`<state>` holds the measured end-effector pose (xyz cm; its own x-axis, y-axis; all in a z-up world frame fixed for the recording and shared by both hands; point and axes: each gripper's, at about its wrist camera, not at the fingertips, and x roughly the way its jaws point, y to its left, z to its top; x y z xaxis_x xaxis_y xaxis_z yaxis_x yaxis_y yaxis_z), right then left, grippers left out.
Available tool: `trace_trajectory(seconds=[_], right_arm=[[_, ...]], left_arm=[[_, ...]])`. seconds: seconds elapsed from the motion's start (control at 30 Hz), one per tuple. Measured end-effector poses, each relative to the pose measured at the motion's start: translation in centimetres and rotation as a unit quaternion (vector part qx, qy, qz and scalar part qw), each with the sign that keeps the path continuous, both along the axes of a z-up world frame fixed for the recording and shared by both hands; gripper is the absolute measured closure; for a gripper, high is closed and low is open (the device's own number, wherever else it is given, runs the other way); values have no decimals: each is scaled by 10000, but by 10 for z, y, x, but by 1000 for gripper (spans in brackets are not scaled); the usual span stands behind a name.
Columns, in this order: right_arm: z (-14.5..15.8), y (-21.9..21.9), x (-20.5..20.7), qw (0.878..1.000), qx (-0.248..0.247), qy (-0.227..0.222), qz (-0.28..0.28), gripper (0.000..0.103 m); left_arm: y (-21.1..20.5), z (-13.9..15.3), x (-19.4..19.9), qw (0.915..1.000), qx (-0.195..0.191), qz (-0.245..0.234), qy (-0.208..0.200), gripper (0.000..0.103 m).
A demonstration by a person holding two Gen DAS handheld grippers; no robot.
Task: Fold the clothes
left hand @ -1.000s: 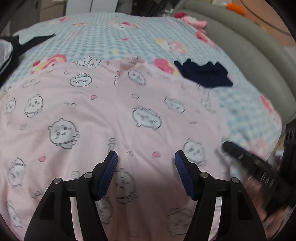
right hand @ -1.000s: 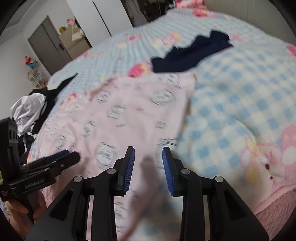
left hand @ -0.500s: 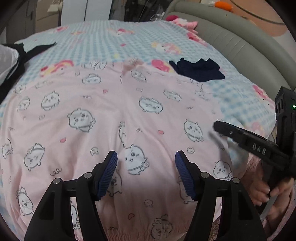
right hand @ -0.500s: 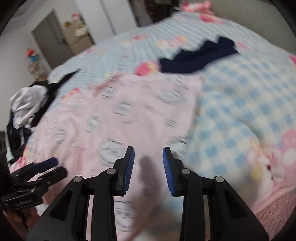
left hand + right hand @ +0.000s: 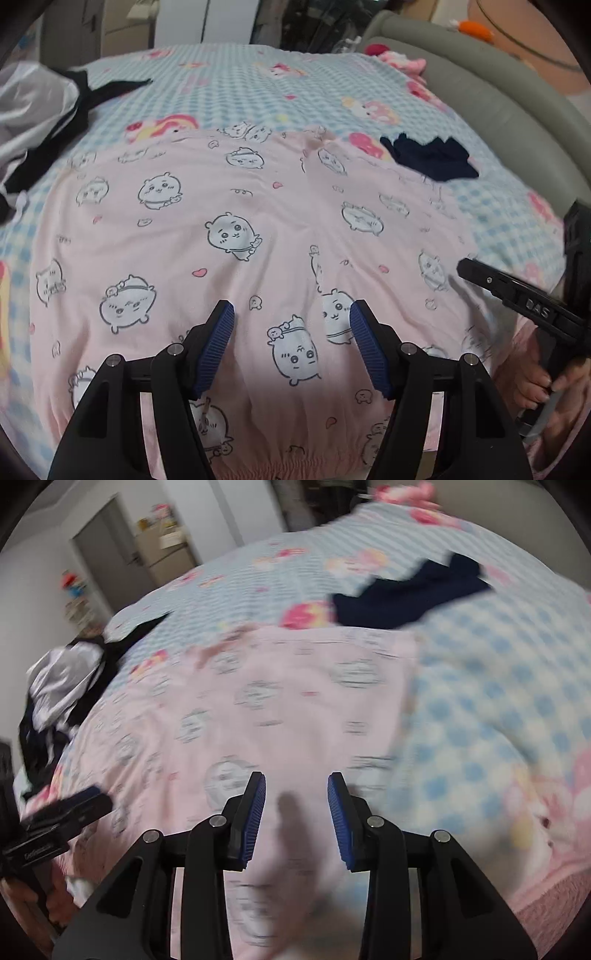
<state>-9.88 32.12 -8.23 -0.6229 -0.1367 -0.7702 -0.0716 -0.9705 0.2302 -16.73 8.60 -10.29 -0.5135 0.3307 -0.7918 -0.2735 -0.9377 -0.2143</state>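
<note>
Left wrist view: bed [image 5: 236, 85] under blue checked cover. Pink printed garment [image 5: 229, 229] spread flat across its near half. Dark navy item [image 5: 432, 158] just beyond the garment's far right corner; black-and-white clothes pile [image 5: 33, 122] off its far left. My left tool [image 5: 291, 332] gapes, empty, above the garment; right tool [image 5: 296, 812] narrower, released, nothing between.
</note>
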Motion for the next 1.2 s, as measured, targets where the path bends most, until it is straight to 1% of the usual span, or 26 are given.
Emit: trace_trajectory(seconds=[0.07,0.13,0.17,0.23,0.3,0.33,0.4,0.43,0.47,0.5,0.53,0.6,0.63,0.67,0.7,0.77,0.83,0.9,0.97,1.03,1.1,1.13,1.2], right_arm=[[-7,-25,-6,9989,201,-137,390,67],[-17,-41,-10,9955,586,-378,639,67],[-20,-39,-10,9945,645,-481,664,67],[-24,-27,-9,9939,593,-657,661,67],[-24,-16,-7,9937,470,-749,694,68],[-19,-10,-5,9940,343,-718,744,68],[-1,-12,-5,9951,451,-393,782,67],[7,-18,-6,9954,485,-218,803,67],[14,-25,-8,9954,494,-51,820,65],[17,-34,-11,9953,461,36,856,63],[19,-44,-15,9951,412,89,900,58],[9,-69,-26,9926,524,-68,1096,58],[-1,-78,-29,9903,721,-218,1165,58],[-13,-85,-30,9871,969,-389,1216,61],[-25,-92,-32,9829,1215,-559,1266,61],[-33,-88,-24,9793,1455,-569,1283,61],[-26,-73,-18,9848,1232,-553,1097,61],[-17,-63,-13,9897,970,-486,929,61],[-7,-63,-9,9928,776,-315,859,61],[4,-64,-5,9951,581,-143,789,60],[0,-78,-7,9930,720,-179,920,60],[-3,-86,-9,9914,818,-216,1003,60],[-8,-103,-13,9875,1015,-288,1169,60]], left_arm=[[4,-13,-4,9991,-358,5,-245,36],[2,-20,-4,9976,-576,-94,-360,36],[-3,-20,-2,9974,-610,-141,-365,36],[-14,-16,3,9970,-665,-178,-360,34],[-28,-6,8,9986,-462,-103,-251,34],[-34,1,8,9993,-336,-61,-144,34],[-40,11,7,9999,-131,-14,78,34],[-41,15,3,9998,-63,-18,182,34],[-39,14,-2,9998,-109,-7,185,34],[-36,12,-8,9997,-177,7,169,34],[-32,7,-14,9993,-336,-108,97,34],[-26,-8,-19,9973,-704,-199,-78,34],[-25,-16,-20,9950,-956,-236,-182,34],[-28,-22,-18,9925,-1169,-274,-237,34],[-33,-23,-15,9916,-1227,-304,-261,33],[-50,-20,-6,9924,-1150,-260,-343,32],[-72,-17,2,9910,-1262,27,-453,32],[-95,-11,9,9923,-1071,359,-512,32],[-108,-4,14,9950,-731,545,-414,32],[-108,5,16,9972,-510,513,-193,32],[-98,9,17,9983,-500,307,-54,32],[-89,7,12,9985,-513,174,-75,32],[-77,-7,7,9953,-876,147,-376,32]])
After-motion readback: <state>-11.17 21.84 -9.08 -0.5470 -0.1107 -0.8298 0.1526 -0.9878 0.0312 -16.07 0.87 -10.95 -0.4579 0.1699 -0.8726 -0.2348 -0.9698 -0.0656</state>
